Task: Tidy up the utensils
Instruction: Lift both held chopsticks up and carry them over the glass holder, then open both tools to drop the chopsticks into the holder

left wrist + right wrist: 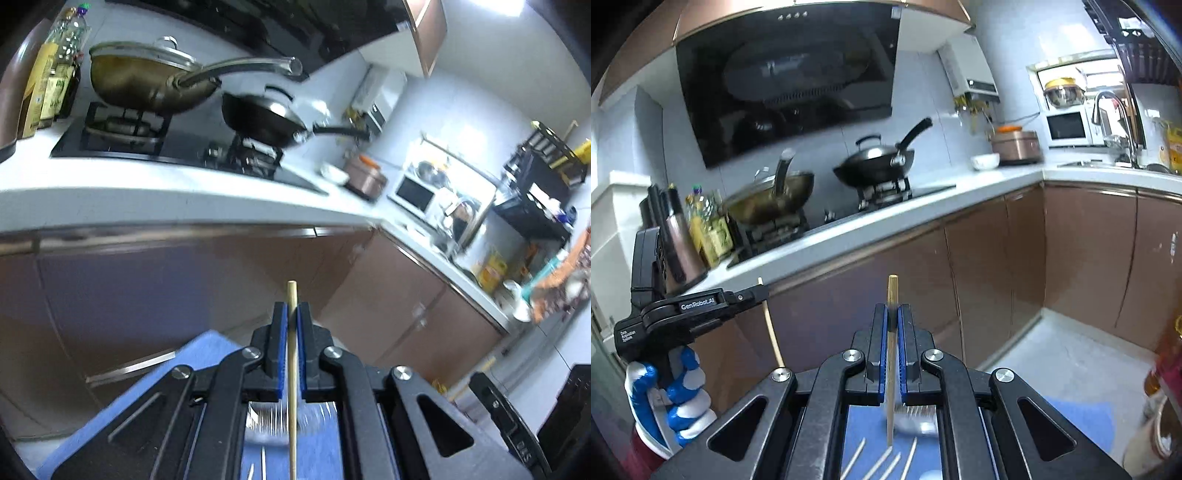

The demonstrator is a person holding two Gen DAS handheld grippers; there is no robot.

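Both claws are raised in a kitchen, each closed on one upright chopstick: the left claw (291,317) grips a chopstick (292,354), the right claw (893,321) another chopstick (892,350). Below, on a blue mat (1082,417), more loose chopsticks (882,461) and a blurred metal utensil (916,417) await. Sorting looks barely begun; most pieces remain unplaced.
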